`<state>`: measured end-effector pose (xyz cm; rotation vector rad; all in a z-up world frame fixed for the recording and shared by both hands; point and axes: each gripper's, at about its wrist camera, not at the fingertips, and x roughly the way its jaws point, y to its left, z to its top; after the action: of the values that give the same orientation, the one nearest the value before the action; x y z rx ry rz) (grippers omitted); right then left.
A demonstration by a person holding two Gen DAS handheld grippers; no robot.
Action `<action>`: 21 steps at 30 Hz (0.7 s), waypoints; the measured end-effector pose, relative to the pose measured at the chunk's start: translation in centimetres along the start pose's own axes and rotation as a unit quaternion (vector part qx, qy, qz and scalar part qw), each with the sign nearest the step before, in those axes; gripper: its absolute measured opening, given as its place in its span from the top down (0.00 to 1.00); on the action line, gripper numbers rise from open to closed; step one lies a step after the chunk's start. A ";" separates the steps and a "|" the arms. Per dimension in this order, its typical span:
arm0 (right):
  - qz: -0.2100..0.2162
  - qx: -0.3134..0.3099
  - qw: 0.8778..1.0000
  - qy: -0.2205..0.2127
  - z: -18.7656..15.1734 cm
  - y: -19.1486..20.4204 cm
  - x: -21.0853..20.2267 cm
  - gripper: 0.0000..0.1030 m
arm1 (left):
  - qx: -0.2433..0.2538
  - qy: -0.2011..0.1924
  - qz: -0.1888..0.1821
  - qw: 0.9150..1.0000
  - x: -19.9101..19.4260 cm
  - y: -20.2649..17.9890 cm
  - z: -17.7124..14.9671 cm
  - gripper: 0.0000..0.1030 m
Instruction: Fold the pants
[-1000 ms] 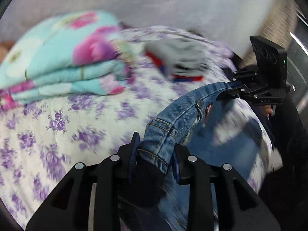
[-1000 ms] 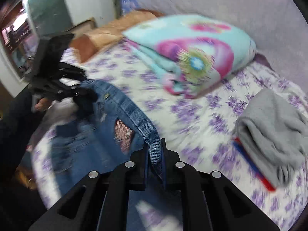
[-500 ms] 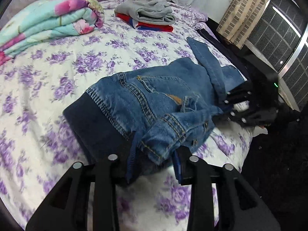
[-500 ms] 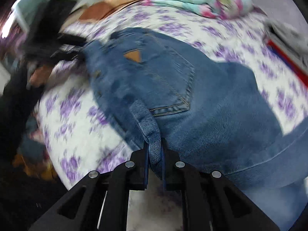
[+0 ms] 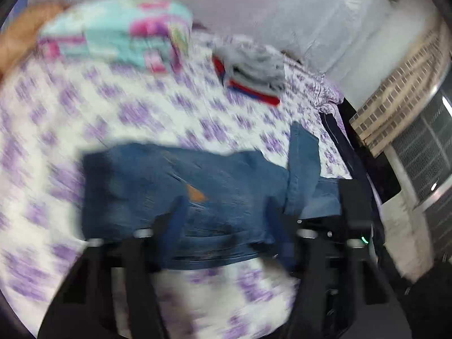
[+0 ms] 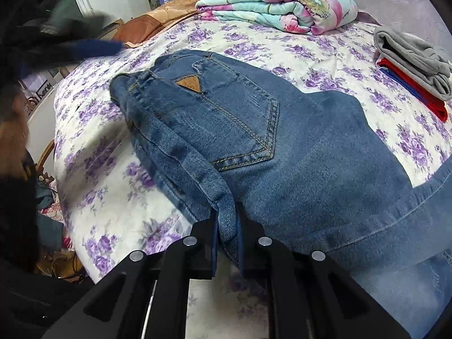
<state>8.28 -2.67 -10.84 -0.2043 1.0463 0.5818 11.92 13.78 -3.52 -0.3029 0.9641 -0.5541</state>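
Blue jeans lie flat on the flowered bed, back pocket with a tan triangle patch facing up. My right gripper is shut on a fold of the denim at the near edge. In the blurred left wrist view the jeans lie ahead of my left gripper, whose fingers stand wide apart with nothing clamped between them. The left gripper shows as a dark blur at the upper left of the right wrist view, lifted off the jeans.
A folded floral quilt lies at the back of the bed. A stack of folded grey, red and blue clothes sits at the right. An orange pillow lies at the back left. The bed edge drops off at left.
The jeans went from held up in the air to laid flat on the bed. My left gripper has opened, let go of the waistband and pulled back. My right gripper still holds the denim.
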 end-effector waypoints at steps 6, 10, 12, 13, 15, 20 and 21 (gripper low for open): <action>0.013 -0.001 1.000 -0.012 -0.1 0.5 -3.3 0.79 | -0.095 0.016 0.031 0.995 5.5 2.9 -4.6 0.99; 0.018 0.032 0.999 -0.022 2.2 -0.3 -2.2 0.92 | -0.091 0.020 0.036 0.995 5.3 2.8 -4.7 0.99; 0.015 0.039 0.999 0.027 2.5 -0.4 0.8 0.92 | -0.086 0.017 0.044 0.995 5.2 2.6 -4.9 0.99; 0.008 0.043 0.998 0.047 2.2 -0.5 2.2 0.92 | -0.083 0.017 0.048 0.995 5.2 2.5 -4.9 0.99; 0.008 0.053 0.997 0.052 2.2 -0.6 2.5 0.92 | -0.077 0.018 0.048 0.996 5.6 2.4 -5.1 0.99; -0.045 0.102 0.993 0.048 5.9 -5.4 -3.2 0.68 | -0.075 0.018 0.050 0.996 5.7 2.2 -4.8 0.99; -0.081 0.136 0.986 0.045 7.1 -8.1 -4.7 0.38 | -0.071 0.018 0.052 0.996 5.7 2.1 -4.8 0.99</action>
<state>16.33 -8.08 -4.13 -0.0759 1.1721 0.2803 11.06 12.25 -11.08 -0.3690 1.0508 -0.3970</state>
